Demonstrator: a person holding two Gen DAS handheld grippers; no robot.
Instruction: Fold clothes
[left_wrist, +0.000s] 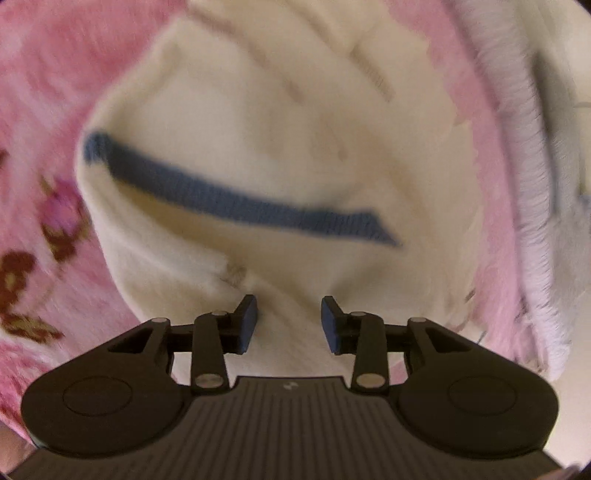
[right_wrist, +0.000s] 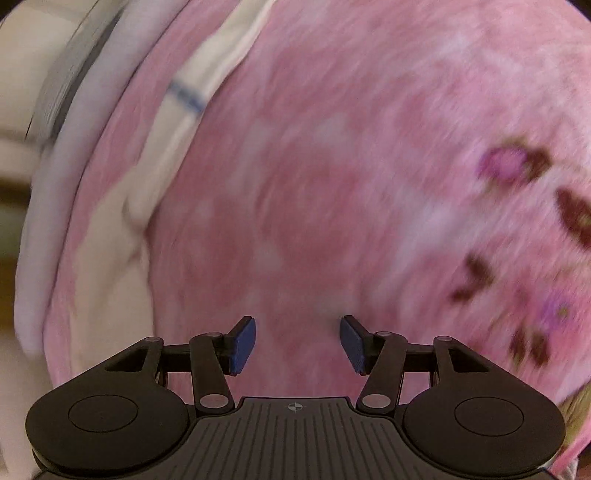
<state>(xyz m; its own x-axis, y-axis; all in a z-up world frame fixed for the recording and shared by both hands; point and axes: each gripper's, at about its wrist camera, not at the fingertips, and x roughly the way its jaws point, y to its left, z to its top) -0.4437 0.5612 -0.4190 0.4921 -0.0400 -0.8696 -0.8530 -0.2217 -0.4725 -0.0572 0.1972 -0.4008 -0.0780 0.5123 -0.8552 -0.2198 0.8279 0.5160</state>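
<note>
A cream garment (left_wrist: 258, 129) with a blue knitted band (left_wrist: 236, 199) lies spread on a pink blanket (left_wrist: 44, 92) and fills most of the left wrist view. My left gripper (left_wrist: 290, 325) hovers at the garment's near edge, open, with cream cloth showing in the gap between its blue pads. In the right wrist view the same cream garment (right_wrist: 214, 70) is a strip along the upper left, its blue band (right_wrist: 186, 96) crossing it. My right gripper (right_wrist: 297, 343) is open over bare pink blanket (right_wrist: 332, 184), well to the right of the garment, with nothing between its fingers. Both views are blurred.
The blanket has a white fuzzy edge (left_wrist: 517, 147) on the right of the left wrist view and a white edge (right_wrist: 66, 177) on the left of the right wrist view. Dark floral prints (right_wrist: 517, 162) mark the blanket at the right.
</note>
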